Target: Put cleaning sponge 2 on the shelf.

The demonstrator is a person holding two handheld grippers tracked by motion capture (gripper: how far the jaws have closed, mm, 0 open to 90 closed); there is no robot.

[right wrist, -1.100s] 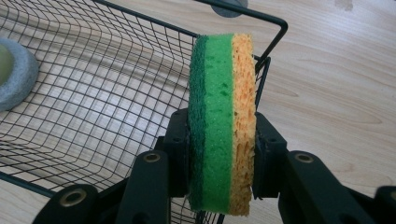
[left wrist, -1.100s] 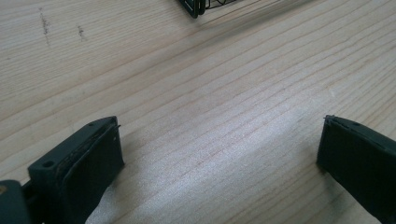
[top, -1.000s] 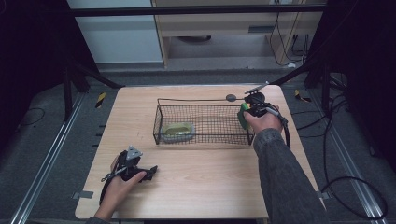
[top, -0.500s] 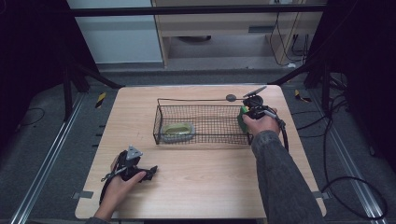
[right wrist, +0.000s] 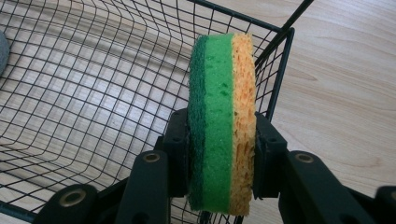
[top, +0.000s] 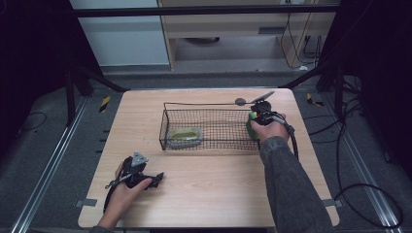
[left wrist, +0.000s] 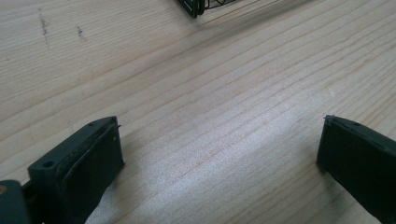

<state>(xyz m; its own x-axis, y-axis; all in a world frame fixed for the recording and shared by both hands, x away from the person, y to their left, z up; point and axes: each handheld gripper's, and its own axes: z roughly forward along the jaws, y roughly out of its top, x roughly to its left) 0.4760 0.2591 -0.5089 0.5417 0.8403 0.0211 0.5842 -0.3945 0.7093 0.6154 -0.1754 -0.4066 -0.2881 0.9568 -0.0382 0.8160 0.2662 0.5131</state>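
Observation:
A black wire basket [top: 214, 108] stands in the middle of the wooden table. At its left end lies a green sponge [top: 183, 135] in a grey holder. My right gripper [top: 254, 122] hangs over the basket's right end, shut on a green and yellow sponge [right wrist: 222, 116] held on edge. In the right gripper view the basket wall [right wrist: 275, 74] stands just behind that sponge [top: 250, 127], both pads [right wrist: 179, 140] pressing its faces. My left gripper [top: 156, 178] lies on the table near the front left, jaws wide apart with bare wood between them; its gripper view [left wrist: 219, 154] shows the same.
A corner of the basket [left wrist: 191, 7] peeks in at the top of the left gripper view. A dark round object [top: 240, 101] lies on the table just behind the basket. Cables and metal rails run along the floor on both sides.
My right gripper with the sponge has shifted slightly toward the basket's right end. The left hand has stayed put.

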